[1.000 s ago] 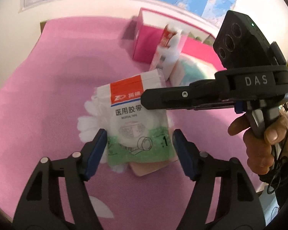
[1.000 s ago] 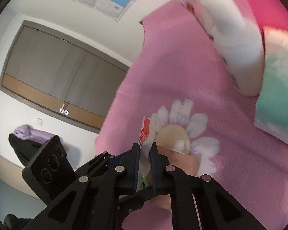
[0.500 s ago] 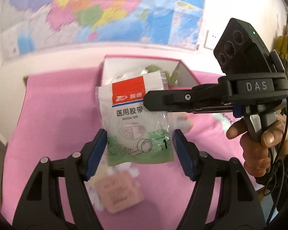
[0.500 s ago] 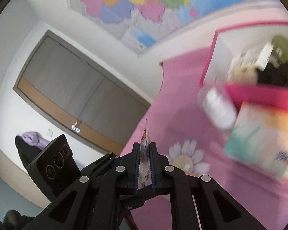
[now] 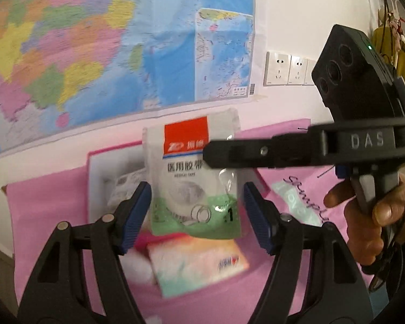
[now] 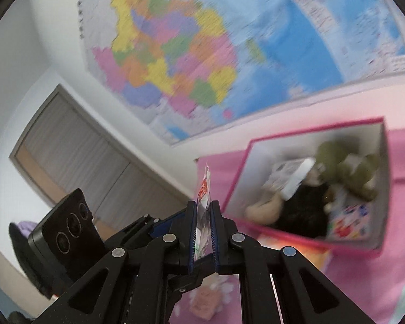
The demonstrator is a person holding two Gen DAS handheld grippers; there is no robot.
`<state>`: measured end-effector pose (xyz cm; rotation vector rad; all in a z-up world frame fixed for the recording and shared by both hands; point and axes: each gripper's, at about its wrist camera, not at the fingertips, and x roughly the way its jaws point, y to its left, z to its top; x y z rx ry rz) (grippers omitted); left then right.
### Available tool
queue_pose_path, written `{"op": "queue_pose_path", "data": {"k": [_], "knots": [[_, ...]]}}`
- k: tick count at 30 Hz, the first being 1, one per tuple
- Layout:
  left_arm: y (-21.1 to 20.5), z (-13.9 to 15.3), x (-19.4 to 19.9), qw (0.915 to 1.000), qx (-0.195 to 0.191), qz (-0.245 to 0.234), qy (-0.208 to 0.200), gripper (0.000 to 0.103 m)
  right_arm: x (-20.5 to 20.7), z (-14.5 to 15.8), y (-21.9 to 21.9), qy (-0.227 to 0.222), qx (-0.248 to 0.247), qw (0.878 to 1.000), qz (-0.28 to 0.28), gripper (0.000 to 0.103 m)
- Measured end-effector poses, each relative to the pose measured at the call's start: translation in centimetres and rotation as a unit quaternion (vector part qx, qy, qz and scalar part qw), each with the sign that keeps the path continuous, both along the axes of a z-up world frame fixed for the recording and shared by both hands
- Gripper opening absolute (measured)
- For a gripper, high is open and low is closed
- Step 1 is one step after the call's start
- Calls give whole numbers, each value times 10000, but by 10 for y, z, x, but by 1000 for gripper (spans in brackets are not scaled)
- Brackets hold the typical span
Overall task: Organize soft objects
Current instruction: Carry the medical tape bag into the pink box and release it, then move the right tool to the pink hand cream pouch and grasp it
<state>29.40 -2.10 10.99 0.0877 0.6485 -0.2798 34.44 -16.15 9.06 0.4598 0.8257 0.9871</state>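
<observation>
A clear medical tape packet (image 5: 194, 178) with a red label and green bottom hangs in the air, pinched by my right gripper (image 5: 206, 152), which comes in from the right. In the right wrist view the packet (image 6: 203, 205) stands edge-on between the shut pads of the right gripper (image 6: 203, 216). My left gripper (image 5: 197, 210) is open; its blue pads flank the packet's lower part without touching it. Behind stands the pink open box (image 6: 305, 145), holding soft toys and packets; it also shows in the left wrist view (image 5: 113, 178).
A tissue pack (image 5: 197, 264) and a white cotton item (image 5: 136, 267) lie on the pink cloth (image 5: 48, 210) below my grippers. Another clear packet (image 5: 297, 202) lies to the right. A map covers the wall (image 5: 121, 48) behind; sockets (image 5: 286, 68) are at right.
Both grippers rose and moved toward the box with the tape packet held in the right one. The flower mat and pink pad dropped out of the left view.
</observation>
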Motion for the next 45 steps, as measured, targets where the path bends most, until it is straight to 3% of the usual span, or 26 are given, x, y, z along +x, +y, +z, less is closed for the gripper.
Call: {"op": "queue_pose_path", "data": {"k": [4,10,12,14,17,20,26,30,33,36,41,45], "knots": [[-18,-13,33,9998,122,-109,130,71,27,-10,-13,95,-177,9994,-278,9],[-30,-55,71,9976,221,-38,649,71,58,-42,-30,365,-503,9954,-723,9],[-30,-64,75,9969,209,16,761,71,65,-56,-32,463,-674,9932,-824,14],[-28,-68,75,9964,237,45,816,71,71,-65,-36,537,-905,9886,-1077,47],[-18,-61,66,9971,160,137,732,72,73,-75,-45,515,-1168,9827,-1344,56],[-4,-41,44,9986,137,264,430,82,59,-65,-50,234,-1334,9797,-1481,60],[35,-12,-33,9974,-14,674,-253,103,-10,-27,-28,-951,-1978,9667,-1318,78],[73,-20,-88,9935,-280,1075,-256,103,-60,-24,-1,-1505,-2482,9498,-1164,83],[91,-41,-123,9899,-204,1404,-81,103,-96,-36,19,-1731,-2787,9386,-1064,85],[106,-68,-151,9856,-98,1674,197,103,-125,-56,36,-1619,-2894,9401,-791,86],[132,-116,-186,9749,-288,2080,747,103,-154,-90,66,-1362,-3013,9433,-282,87],[131,-137,-199,9732,-268,2083,939,103,-167,-107,81,-1199,-3027,9455,-77,87]]}}
